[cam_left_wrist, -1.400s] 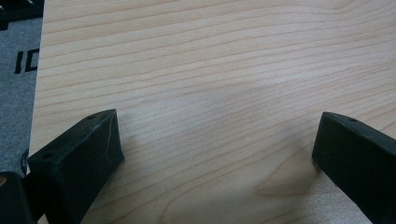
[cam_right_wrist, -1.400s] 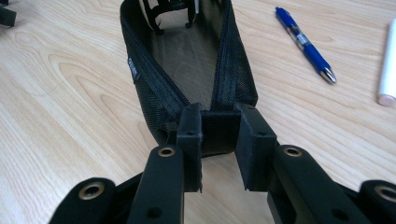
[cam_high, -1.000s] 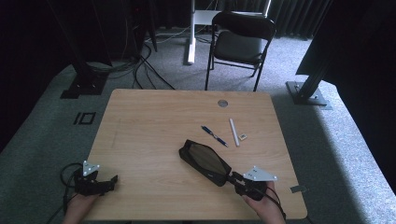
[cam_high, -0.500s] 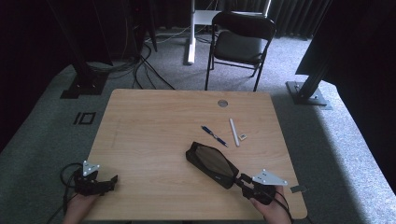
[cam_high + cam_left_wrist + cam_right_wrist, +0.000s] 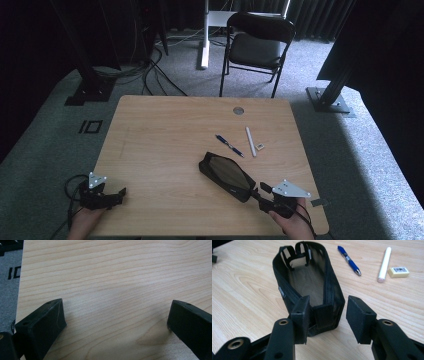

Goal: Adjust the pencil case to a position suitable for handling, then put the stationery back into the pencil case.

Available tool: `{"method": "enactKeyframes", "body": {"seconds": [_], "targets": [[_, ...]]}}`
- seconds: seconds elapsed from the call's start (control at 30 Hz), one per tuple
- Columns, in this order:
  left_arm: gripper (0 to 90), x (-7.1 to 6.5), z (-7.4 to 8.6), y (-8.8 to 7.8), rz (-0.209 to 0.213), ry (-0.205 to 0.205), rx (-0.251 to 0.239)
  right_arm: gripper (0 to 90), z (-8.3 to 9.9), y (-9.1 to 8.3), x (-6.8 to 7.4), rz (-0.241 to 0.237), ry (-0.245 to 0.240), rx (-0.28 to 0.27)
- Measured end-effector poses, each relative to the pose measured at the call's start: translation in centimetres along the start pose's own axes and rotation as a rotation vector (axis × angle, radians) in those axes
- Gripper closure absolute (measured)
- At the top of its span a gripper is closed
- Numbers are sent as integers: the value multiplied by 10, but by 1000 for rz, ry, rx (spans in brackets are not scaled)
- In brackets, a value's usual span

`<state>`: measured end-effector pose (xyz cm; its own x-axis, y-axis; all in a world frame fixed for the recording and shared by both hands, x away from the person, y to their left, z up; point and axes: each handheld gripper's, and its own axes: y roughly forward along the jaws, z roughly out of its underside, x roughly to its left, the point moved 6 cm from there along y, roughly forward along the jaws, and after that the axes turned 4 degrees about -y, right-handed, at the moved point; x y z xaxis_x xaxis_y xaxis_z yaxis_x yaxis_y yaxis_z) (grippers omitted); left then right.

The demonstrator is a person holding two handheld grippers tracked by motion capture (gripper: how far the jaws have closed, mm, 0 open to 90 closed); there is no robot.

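Note:
A black mesh pencil pouch (image 5: pixel 227 175) lies open on the wooden table (image 5: pixel 160 130), slanting toward the near right corner. My right gripper (image 5: pixel 257 192) is open at the pouch's near end. In the right gripper view, that end of the pouch (image 5: pixel 312 285) sits between the spread jaws of the right gripper (image 5: pixel 327 305); the left pad touches it and the right pad stands just off it. Beyond the pouch lie a blue pen (image 5: pixel 349 261), a white stick (image 5: pixel 384 263) and a small eraser (image 5: pixel 398 272). My left gripper (image 5: pixel 120 192) rests open at the near left edge over bare wood (image 5: pixel 115 290).
The pen (image 5: pixel 229 145), white stick (image 5: pixel 250 141) and eraser (image 5: pixel 260 147) sit right of centre. A round grommet (image 5: pixel 238 110) is near the far edge. A folding chair (image 5: pixel 255 47) and cables stand on the floor behind the table.
The right gripper and the pouch shifted together toward the near right corner, then held still. The left gripper has not moved.

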<state>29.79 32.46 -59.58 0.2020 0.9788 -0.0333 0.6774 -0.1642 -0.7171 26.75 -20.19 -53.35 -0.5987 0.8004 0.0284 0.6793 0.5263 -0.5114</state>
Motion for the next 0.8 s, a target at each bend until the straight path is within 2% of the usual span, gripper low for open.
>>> {"method": "enactKeyframes", "body": {"seconds": [0.33,0.5,0.63,0.8], "targets": [[17,0,0,0,0,0,0,510,-13,-5,-7,19,-3,-34],[17,0,0,0,0,0,0,498,-21,-7,-16,40,9,-64],[17,0,0,0,0,0,0,497,-27,-5,-26,54,30,-108],[17,0,0,0,0,0,0,497,-33,1,-39,98,21,-115]]}}
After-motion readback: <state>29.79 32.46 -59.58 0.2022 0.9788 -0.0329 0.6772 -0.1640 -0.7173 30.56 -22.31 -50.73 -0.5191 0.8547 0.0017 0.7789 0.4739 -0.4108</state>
